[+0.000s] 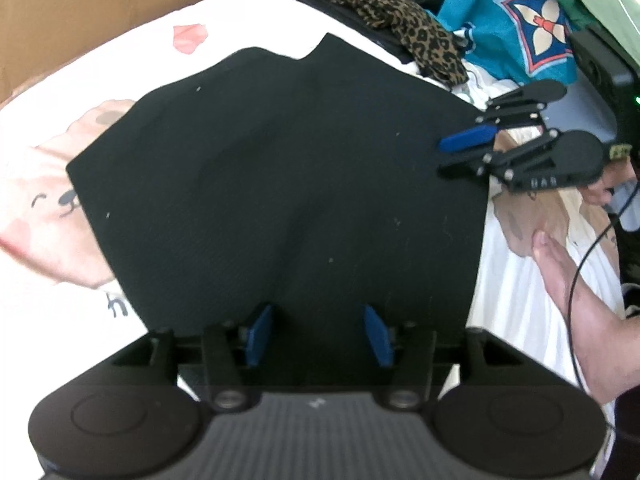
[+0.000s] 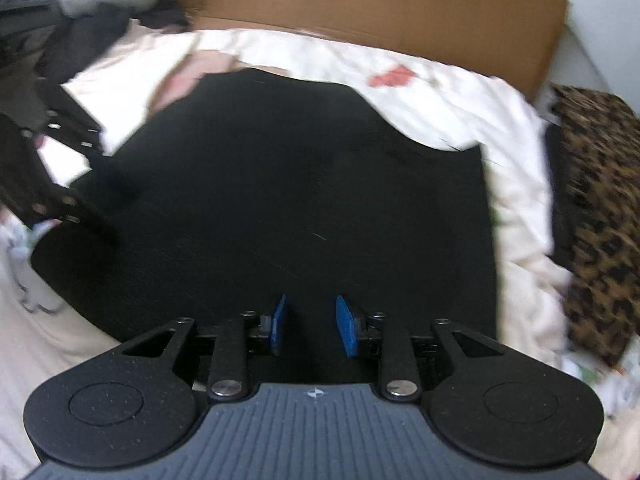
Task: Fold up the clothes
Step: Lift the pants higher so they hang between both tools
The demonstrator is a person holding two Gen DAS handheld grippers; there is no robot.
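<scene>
Both grippers angled down over black garment; left gripper agape, right gripper narrowly parted, neither gripping.

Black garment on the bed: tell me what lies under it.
The black garment lies on a white printed bedsheet showing pink cartoon figures around its edges. Whatever is beneath its middle is covered.

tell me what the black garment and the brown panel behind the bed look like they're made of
Black garment: likely a knit fabric, matte, with a fine ribbed weave and pale lint specks on it. Brown panel: looks like plain cardboard, dull tan, with a raw cut edge and a crease line.
</scene>
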